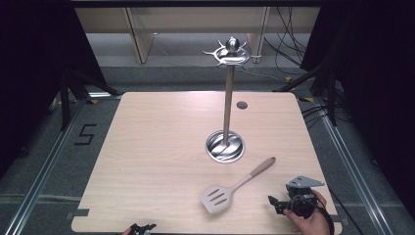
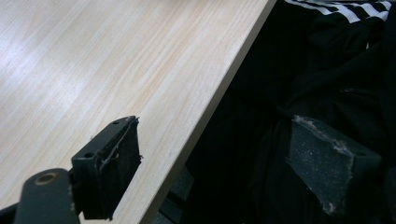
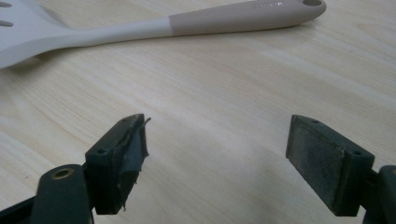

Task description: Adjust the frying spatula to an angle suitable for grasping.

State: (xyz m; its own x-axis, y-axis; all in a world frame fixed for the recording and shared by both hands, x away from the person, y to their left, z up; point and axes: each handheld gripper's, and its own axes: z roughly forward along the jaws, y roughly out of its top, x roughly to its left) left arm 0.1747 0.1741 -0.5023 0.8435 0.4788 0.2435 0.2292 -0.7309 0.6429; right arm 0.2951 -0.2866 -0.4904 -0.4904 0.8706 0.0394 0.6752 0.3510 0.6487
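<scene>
The spatula (image 1: pixel 235 188) lies flat on the surface (image 1: pixel 156 147) in the lower right of the high view, blade toward the bottom, handle slanting up to the right, just below the stand (image 1: pixel 225 142). The right gripper (image 1: pixel 275 204), held in a hand (image 1: pixel 308 223) at the lower right corner, has its jaws wide apart with nothing between them, near the spatula but not touching. The left gripper (image 1: pixel 142 228), at the bottom edge, also has its jaws wide apart, over the surface's near edge.
</scene>
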